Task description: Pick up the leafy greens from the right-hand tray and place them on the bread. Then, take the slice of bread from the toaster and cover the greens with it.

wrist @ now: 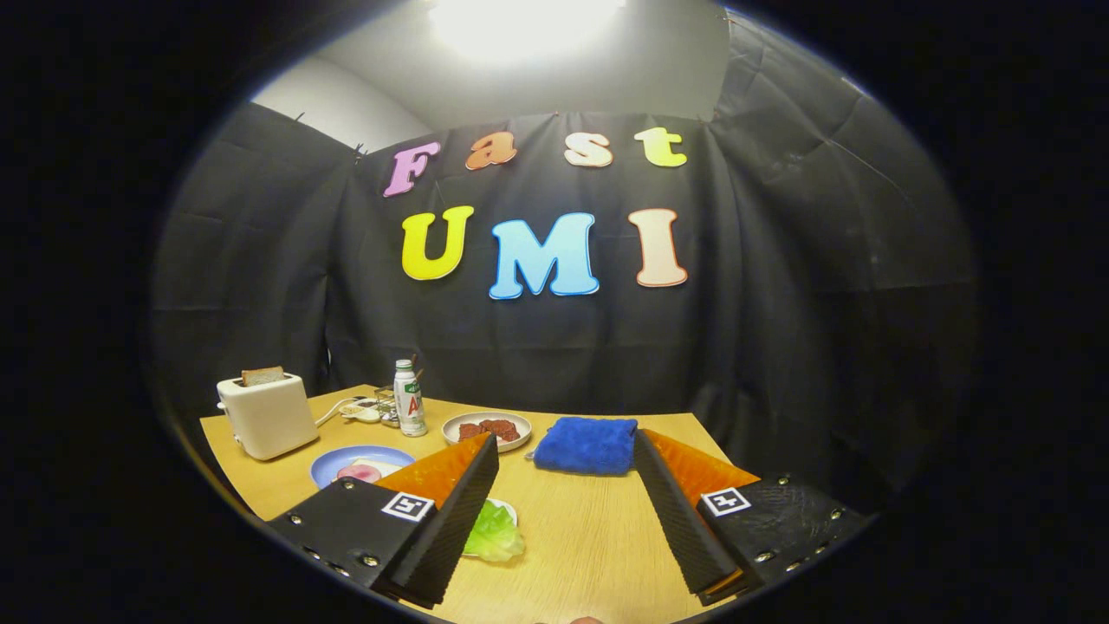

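- Gripper (563, 511): jaws spread wide, nothing between them but bare wooden table (580, 555).
- Pale green leafy greens (494, 533) on a white tray, touching the inner side of the left finger; not yet picked up.
- Beyond the left finger: blue plate (333, 464), contents mostly hidden.
- Far left: cream toaster (267, 416), bread slice (262, 375) still in its slot.
- Judgement: both steps remain.

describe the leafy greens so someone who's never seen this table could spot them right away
Start at the wooden table. The open tool hangs over its near end, holding nothing. Just inside its left finger lie the leafy greens on a small white tray, partly hidden by that finger. They are the only pale green, crinkled thing here.
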Demonstrator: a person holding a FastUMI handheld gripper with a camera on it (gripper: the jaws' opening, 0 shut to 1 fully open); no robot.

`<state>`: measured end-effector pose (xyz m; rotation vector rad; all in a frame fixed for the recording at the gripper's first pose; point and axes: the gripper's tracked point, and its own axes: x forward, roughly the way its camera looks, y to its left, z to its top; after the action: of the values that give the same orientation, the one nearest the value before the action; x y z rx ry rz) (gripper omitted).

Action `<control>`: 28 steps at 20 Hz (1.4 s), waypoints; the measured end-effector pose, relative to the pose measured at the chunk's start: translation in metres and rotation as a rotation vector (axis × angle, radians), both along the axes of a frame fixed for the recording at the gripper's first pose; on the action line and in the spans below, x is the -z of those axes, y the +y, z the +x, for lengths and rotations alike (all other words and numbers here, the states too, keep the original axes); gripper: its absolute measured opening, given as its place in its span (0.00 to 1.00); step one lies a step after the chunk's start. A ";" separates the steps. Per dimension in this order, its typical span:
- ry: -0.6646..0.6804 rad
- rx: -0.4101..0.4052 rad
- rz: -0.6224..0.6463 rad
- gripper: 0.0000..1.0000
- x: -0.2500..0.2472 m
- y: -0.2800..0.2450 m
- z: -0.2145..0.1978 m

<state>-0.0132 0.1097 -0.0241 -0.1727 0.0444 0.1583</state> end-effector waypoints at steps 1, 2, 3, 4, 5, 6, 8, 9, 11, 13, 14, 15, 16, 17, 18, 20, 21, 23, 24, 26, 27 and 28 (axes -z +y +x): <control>0.006 -0.007 -0.014 0.96 0.001 0.003 0.000; 0.014 -0.018 -0.028 0.97 0.003 0.007 0.000; 0.030 -0.031 -0.044 0.97 0.008 0.012 0.000; 0.055 -0.044 -0.057 0.97 0.015 0.016 0.002; 0.085 -0.056 -0.068 0.97 0.022 0.021 0.003; 0.114 -0.069 -0.080 0.97 0.030 0.026 0.005; 0.156 -0.072 -0.110 0.97 0.041 0.030 0.010; 0.170 -0.065 -0.110 0.97 0.046 0.031 0.012; 0.188 -0.052 -0.091 0.97 0.052 0.038 0.017; 0.240 -0.071 -0.097 0.97 0.069 0.051 0.020; 0.276 -0.088 -0.118 0.96 0.078 0.056 0.023; 0.313 -0.117 -0.147 0.97 0.086 0.063 0.025; 0.344 -0.149 -0.175 0.97 0.092 0.070 0.028; 0.391 -0.171 -0.204 0.97 0.102 0.074 0.032; 0.448 -0.199 -0.228 0.97 0.114 0.079 0.034; 0.554 -0.239 -0.261 0.97 0.135 0.088 0.036; 0.599 -0.244 -0.276 0.97 0.145 0.088 0.039; 0.686 -0.245 -0.305 0.97 0.163 0.089 0.045; 0.722 -0.238 -0.318 0.97 0.168 0.088 0.048; 0.778 -0.210 -0.328 0.97 0.178 0.087 0.054; 0.808 -0.195 -0.330 0.97 0.183 0.088 0.056; 0.833 -0.170 -0.333 0.97 0.188 0.087 0.058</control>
<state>0.0448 0.1963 -0.2124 -0.4347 0.8907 0.3852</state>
